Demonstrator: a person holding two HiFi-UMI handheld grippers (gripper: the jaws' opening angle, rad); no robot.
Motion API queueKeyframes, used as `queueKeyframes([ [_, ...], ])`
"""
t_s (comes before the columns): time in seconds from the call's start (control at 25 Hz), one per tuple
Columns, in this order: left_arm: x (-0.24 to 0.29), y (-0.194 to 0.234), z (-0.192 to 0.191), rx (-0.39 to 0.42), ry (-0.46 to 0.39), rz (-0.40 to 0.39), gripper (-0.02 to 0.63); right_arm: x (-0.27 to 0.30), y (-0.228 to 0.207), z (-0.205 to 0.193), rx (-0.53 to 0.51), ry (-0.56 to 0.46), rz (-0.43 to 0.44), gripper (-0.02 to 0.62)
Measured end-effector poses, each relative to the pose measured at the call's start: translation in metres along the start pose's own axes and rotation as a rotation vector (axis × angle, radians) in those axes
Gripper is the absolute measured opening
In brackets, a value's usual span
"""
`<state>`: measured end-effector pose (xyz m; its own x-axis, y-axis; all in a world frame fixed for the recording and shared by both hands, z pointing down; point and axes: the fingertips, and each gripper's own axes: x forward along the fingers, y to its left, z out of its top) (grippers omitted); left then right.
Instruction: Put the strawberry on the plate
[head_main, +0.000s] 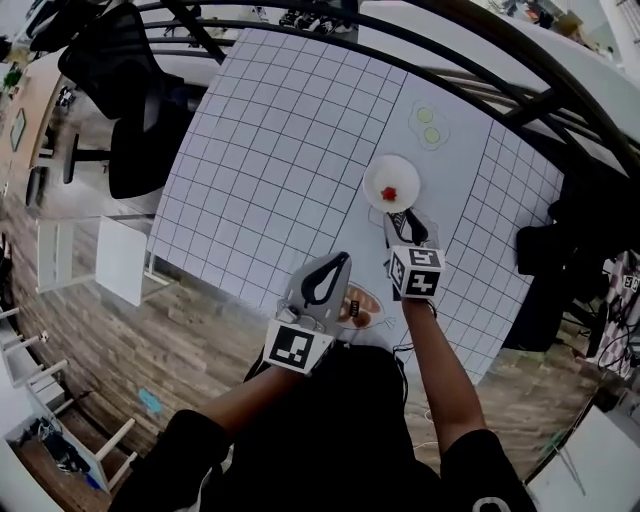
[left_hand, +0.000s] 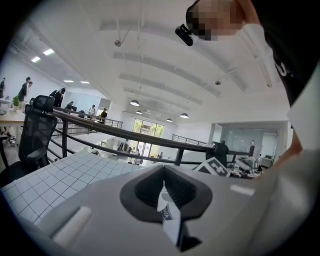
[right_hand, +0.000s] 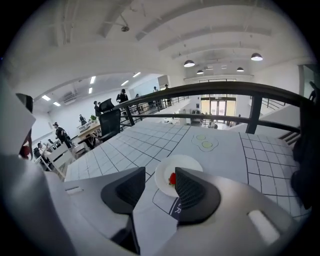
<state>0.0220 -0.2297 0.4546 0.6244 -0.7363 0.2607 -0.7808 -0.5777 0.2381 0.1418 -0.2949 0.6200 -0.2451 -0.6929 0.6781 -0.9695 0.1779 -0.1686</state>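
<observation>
Now: strawberry (head_main: 389, 193) on round white plate (head_main: 374, 176) | right claw (right_hand: 159, 185) wide (empty) | left claw (head_main: 342, 262) closed

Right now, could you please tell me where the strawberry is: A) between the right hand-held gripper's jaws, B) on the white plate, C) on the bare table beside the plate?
B: the strawberry lies on the white plate, clear of the open right hand-held gripper.

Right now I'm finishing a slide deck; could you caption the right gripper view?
Open right gripper over the gridded table, strawberry lying on the white plate seen between its jaws.
</observation>
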Motion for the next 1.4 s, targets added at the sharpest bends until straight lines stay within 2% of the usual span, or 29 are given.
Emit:
queueKeyframes([
  [0.24,-0.007,-0.007,0.007,0.055,-0.026,-0.054,0.008,-0.057,0.018,0.028,0.071,-0.106,-0.019,0.186],
  [0.48,-0.021,-0.02,0.023,0.107,-0.065,-0.092,0.008,-0.114,0.042,0.05,0.052,-0.198,-0.015,0.181],
  [0.64,-0.029,-0.029,0.029,0.081,-0.091,-0.121,0.008,-0.148,0.053,0.06,0.045,-0.266,-0.028,0.176],
  [1.04,-0.056,-0.062,0.035,0.108,-0.119,-0.209,0.008,-0.222,0.077,0.055,0.071,-0.389,-0.092,0.161],
  [1.2,-0.071,-0.071,0.038,0.12,-0.121,-0.233,0.008,-0.247,0.092,0.05,0.054,-0.424,-0.112,0.128],
  [1.4,-0.092,-0.083,0.044,0.089,-0.127,-0.265,0.008,-0.273,0.111,0.042,0.056,-0.464,-0.115,0.109],
])
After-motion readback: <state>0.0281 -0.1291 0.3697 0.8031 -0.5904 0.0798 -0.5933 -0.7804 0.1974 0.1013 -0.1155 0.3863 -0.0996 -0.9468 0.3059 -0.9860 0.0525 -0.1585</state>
